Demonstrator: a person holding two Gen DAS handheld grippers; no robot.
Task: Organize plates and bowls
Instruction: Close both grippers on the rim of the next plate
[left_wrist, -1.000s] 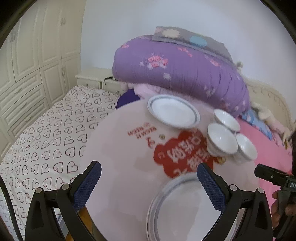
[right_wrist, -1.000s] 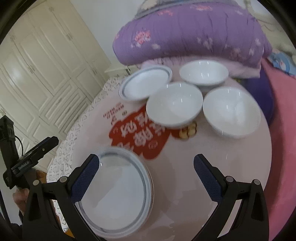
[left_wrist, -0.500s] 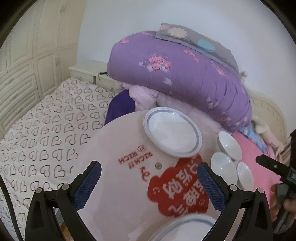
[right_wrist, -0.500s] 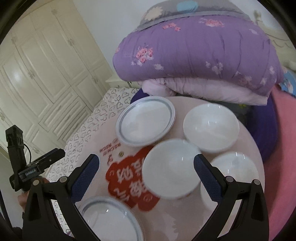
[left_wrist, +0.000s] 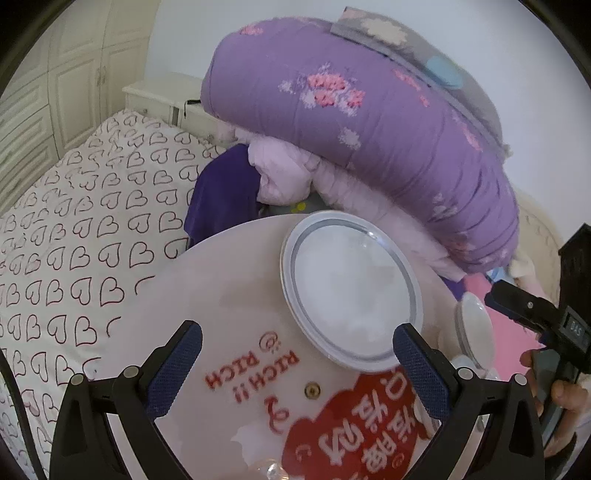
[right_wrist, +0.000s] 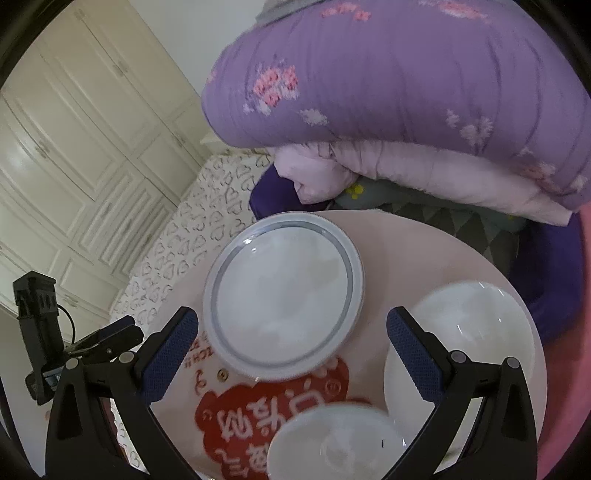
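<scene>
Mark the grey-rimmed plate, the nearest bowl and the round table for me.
grey-rimmed plate (right_wrist: 282, 299): right wrist view, centre of its well.
nearest bowl (right_wrist: 334, 441): right wrist view, inner surface.
round table (left_wrist: 229, 280): left wrist view, bare pink top.

bare table (left_wrist: 229, 295) left of plate (left_wrist: 351, 295), bowls (right_wrist: 461, 332) crowding right, quilt (right_wrist: 406, 92) behind

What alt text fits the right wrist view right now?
The open right gripper hovers over a round table, aimed at a grey-rimmed white plate. Two white bowls sit to the plate's right, and folded purple bedding lies beyond.

"RICH" upside-down on table (left_wrist: 229, 295)
</scene>
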